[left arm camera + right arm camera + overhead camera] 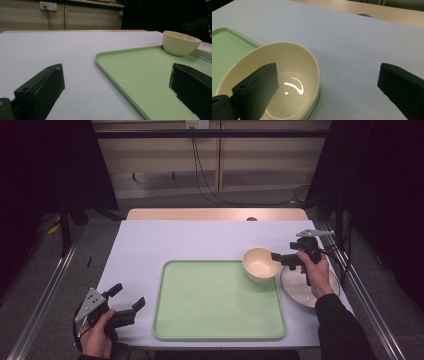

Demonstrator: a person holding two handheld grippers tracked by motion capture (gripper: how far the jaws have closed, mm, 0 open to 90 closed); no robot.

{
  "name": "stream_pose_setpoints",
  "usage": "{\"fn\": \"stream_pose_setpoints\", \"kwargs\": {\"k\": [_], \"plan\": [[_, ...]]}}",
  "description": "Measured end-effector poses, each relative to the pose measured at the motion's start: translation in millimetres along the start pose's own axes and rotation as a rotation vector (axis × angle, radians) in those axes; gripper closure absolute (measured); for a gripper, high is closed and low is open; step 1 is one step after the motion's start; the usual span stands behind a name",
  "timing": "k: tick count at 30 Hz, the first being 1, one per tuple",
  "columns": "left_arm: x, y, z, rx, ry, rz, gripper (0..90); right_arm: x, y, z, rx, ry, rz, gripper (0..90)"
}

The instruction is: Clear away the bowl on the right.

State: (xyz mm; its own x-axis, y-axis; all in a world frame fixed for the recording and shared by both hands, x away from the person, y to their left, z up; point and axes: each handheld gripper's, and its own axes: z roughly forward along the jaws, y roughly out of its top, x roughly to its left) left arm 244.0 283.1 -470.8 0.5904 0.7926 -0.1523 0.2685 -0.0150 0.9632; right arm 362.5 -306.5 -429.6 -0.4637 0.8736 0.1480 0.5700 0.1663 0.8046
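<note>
Right gripper view showed your right gripper [329, 92] with jaws spread wide, gripping nothing, one inside the bowl [294, 75]: plain glossy cream, unmarked, on the green tray's [220, 320] far right corner. Your left gripper [131, 297] hung open too.

A pale lilac-white surface [150, 245] has a wooden edge [215, 214] at 12 o'clock. Beyond, beige wall panels [160, 160] carry a socket [196, 124] with black cables [200, 170] hanging to the grey floor [165, 197]. Dark curtains [45, 165] flank 9 and 3 o'clock.
</note>
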Motion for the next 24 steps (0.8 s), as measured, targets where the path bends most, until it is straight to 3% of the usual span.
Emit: {"fn": "stream_pose_setpoints", "kwargs": {"k": [8,12,24], "plan": [[0.3,0.1,0.0,0.004,-0.004,0.005,0.1,2.5,-5.2,-13.4,-0.039,-0.026,-0.011,4.7],[0.2,-0.1,0.3,0.001,-0.008,0.0,0.1,3.5,-8.6,-24.3,-0.065,-0.062,-0.022,4.8],[0.0,-0.1,0.1,0.001,0.002,-0.001,0.1,7.8,-18.1,-51.9,-0.141,-0.078,-0.019,5.3]]}}
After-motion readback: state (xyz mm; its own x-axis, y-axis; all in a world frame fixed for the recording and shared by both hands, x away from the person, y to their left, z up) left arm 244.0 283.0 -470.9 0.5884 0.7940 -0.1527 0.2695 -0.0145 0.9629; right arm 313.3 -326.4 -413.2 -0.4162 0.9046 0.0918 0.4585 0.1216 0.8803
